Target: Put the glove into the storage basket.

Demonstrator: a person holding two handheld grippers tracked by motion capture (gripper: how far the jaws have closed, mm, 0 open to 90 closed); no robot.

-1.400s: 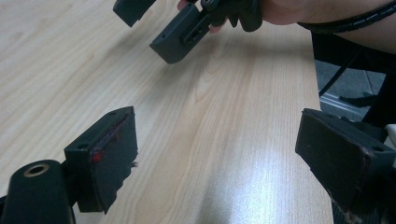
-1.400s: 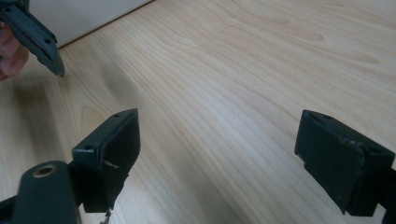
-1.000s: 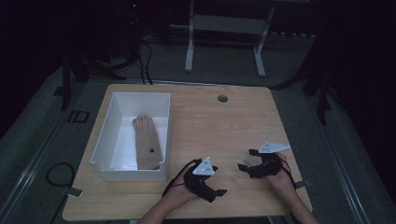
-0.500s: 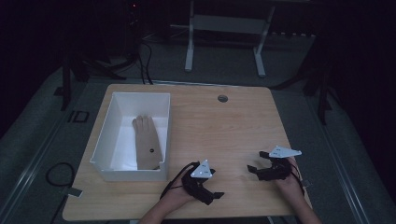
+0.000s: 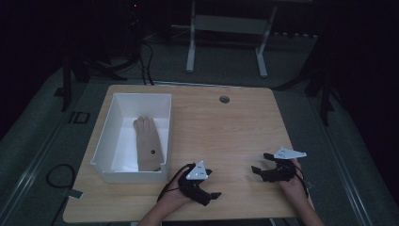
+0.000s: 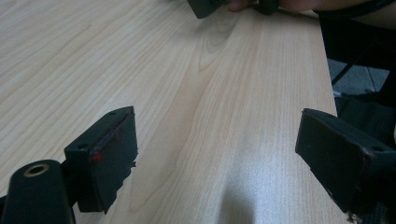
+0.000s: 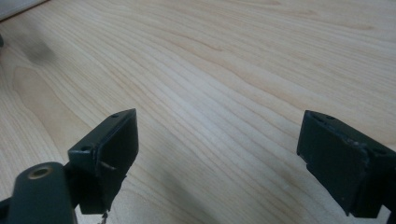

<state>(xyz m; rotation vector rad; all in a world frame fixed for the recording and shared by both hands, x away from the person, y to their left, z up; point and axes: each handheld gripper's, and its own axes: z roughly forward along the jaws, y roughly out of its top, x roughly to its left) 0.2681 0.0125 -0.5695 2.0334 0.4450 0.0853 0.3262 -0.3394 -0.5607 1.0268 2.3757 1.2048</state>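
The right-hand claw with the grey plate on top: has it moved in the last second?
Yes. The right claw has slid toward the wooden table's right edge and slightly nearer the person, away from the white rectangular bin.

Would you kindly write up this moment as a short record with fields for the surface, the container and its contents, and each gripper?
surface: light wooden table, round grommet hole near the far edge
container: white rectangular bin on the table's left side
contents: tan glove lying flat, fingers pointing away from the person
left gripper: open, holding nothing, near the front edge
right gripper: open, holding nothing, low over bare wood
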